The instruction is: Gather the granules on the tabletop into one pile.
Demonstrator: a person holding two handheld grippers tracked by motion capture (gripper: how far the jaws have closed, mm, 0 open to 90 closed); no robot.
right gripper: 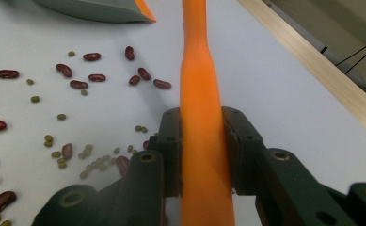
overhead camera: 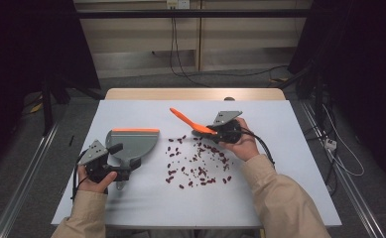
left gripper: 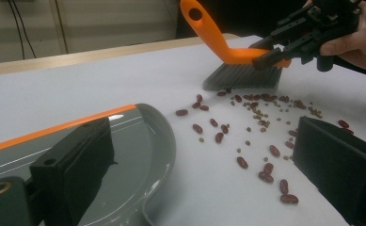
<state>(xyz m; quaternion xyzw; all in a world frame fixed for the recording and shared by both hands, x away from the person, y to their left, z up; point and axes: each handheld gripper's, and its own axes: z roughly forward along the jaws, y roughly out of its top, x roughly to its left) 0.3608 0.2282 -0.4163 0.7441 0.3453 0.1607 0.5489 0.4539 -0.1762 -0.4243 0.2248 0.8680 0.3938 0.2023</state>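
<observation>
You are at the sweeping step. Your right gripper (overhead camera: 219,132), right of centre in the high view, is clamped on the orange handle of a small hand brush (overhead camera: 186,119); in the right gripper view both jaws press the handle (right gripper: 202,141) from either side. The brush's grey bristles (left gripper: 243,76) rest on the white table (overhead camera: 280,148) at the upper edge of the scattered red kidney beans (overhead camera: 198,161) and smaller green beans (right gripper: 53,141), which lie across the middle of the table.

Your left gripper (overhead camera: 112,170), at lower left of the high view, sits at the handle of the grey dustpan (overhead camera: 131,141) with its orange lip; the left gripper view shows its jaws standing wide, one over the pan (left gripper: 138,155), but whether they pinch the handle I cannot tell.

The next move probably calls for dragging the bristles through the beans toward the pan's lip at left, while you keep the pan flat against the table.
</observation>
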